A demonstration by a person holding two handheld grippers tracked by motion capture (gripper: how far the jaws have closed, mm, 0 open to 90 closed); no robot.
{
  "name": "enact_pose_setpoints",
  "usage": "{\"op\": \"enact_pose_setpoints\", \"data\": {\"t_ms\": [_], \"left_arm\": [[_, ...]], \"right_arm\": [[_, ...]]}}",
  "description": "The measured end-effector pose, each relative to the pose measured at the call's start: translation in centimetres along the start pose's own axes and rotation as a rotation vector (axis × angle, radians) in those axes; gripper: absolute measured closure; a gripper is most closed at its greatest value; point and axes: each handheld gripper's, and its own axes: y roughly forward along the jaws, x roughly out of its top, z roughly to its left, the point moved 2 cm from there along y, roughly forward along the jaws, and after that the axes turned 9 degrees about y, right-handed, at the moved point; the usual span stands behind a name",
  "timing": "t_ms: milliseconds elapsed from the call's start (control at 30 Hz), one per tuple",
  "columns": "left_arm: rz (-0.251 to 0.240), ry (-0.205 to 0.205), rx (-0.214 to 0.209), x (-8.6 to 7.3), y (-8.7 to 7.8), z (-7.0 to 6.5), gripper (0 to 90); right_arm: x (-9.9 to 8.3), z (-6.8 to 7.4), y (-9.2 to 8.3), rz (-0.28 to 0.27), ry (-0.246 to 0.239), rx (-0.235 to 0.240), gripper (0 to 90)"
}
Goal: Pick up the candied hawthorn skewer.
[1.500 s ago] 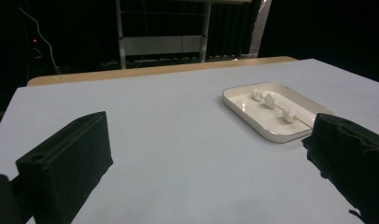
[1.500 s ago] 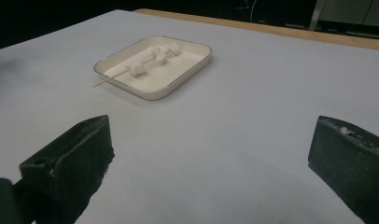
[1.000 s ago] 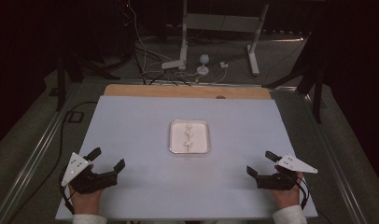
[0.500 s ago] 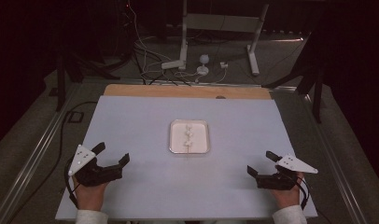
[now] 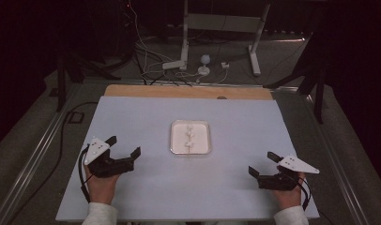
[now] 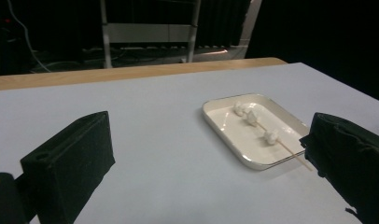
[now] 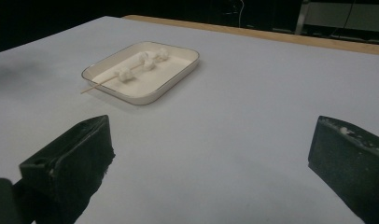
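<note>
While both grippers wait open-jawed near the tray [image 5: 173, 140], left gripper [image 5: 124, 146] closer than right gripper [image 5: 262, 163], its skewer [image 5: 190, 139] apparently carries three marshmallows.

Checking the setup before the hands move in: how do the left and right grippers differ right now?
The left gripper sits farther up the table, nearer the white tray; the right gripper sits lower, close to the near edge. The left gripper's grey plate points toward the far left, the right gripper's toward the right edge. Both are open, hold nothing and aim inward at the tray with its skewer.
</note>
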Motion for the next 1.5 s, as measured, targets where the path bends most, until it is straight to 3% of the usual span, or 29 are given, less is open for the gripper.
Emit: {"op": "enact_pose_setpoints", "data": {"t_ms": [500,867,1500], "left_arm": [[0.055,0.004,-0.042,1.0,3.7,-1.7,1.3],[0.087,0.019,-0.086,1.8,6.6,-3.8,1.4],[0.172,0.037,-0.160,1.2,11.4,-7.2,2.0]], "right_arm": [[0.0,-0.1,-0.1,0.001,0.006,0.001,0.0],[0.0,-0.1,0.0,0.008,0.004,0.003,0.0],[-0.1,-0.2,0.1,0.015,0.007,0.009,0.0]]}}
